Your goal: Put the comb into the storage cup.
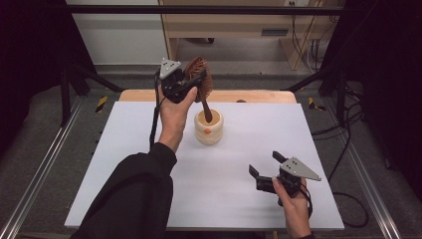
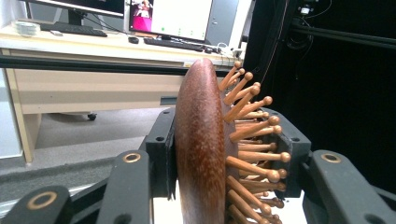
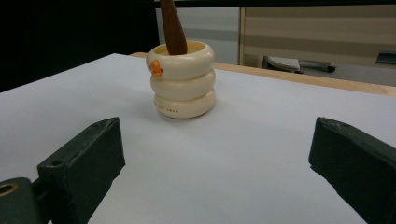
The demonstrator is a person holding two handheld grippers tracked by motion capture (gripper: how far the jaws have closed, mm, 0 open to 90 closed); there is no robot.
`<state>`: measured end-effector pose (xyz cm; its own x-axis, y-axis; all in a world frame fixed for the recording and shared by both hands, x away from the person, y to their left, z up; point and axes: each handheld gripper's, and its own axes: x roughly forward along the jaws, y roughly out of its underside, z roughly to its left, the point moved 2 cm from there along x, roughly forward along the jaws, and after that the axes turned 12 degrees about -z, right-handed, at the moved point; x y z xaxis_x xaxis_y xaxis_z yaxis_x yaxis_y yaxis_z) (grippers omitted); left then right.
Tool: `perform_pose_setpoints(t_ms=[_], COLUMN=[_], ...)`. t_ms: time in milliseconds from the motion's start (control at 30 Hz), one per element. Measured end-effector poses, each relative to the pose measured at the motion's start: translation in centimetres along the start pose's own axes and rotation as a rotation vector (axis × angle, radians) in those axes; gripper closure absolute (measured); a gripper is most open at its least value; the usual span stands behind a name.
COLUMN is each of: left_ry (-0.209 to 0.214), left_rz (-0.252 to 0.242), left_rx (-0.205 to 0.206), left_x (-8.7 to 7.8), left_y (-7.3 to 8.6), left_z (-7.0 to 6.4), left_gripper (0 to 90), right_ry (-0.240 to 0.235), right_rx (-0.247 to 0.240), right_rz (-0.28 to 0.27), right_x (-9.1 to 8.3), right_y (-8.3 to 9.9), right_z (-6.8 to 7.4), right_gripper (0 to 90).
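Observation:
A brown wooden hairbrush (image 1: pixel 199 79) stands handle-down in a cream ringed cup (image 1: pixel 208 127) near the middle of the white table. My left gripper (image 1: pixel 191 80) is shut on the brush's head, above the cup. In the left gripper view the brush's polished back (image 2: pixel 200 144) and its wooden pins (image 2: pixel 252 135) sit clamped between the jaws. The brush handle (image 3: pixel 173 25) enters the cup (image 3: pixel 183 79), which bears a small orange mark, in the right gripper view. My right gripper (image 1: pixel 267 166) stands open near the front right of the table, with nothing between its jaws.
The white board (image 1: pixel 124 164) covers the table, with a wooden edge (image 1: pixel 249 95) at the far side. Metal rails (image 1: pixel 40 169) run along both sides, and cables (image 1: pixel 348 149) lie on the floor at the right. A desk with monitors (image 2: pixel 163 18) stands beyond.

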<state>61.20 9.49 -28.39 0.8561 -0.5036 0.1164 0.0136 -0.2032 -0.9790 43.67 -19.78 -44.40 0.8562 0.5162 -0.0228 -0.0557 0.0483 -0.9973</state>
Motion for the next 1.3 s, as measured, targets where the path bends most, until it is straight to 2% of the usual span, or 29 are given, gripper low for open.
perform_pose_setpoints(t_ms=[200,367,667,1300], left_ry=[0.008,0.008,0.003,0.009], left_rz=[-0.004,0.011,0.019,0.022], left_rx=[-0.013,0.008,-0.003,-0.002], left_x=[0.3,0.5,0.7,0.7], left_y=[0.8,1.4,2.3,3.0], left_z=[0.0,-0.2,-0.1,-0.2], left_gripper=[51.4,51.4,51.4,51.4], right_ry=[-0.002,-0.004,-0.003,-0.005], right_rx=[-0.006,-0.007,-0.008,-0.013], right_rz=[0.007,0.006,0.008,0.013], right_x=[0.1,0.0,0.0,0.1], right_y=[0.1,0.0,0.1,0.1], right_z=[0.0,0.0,-0.1,0.0], right_gripper=[3.5,3.5,3.4,3.4])
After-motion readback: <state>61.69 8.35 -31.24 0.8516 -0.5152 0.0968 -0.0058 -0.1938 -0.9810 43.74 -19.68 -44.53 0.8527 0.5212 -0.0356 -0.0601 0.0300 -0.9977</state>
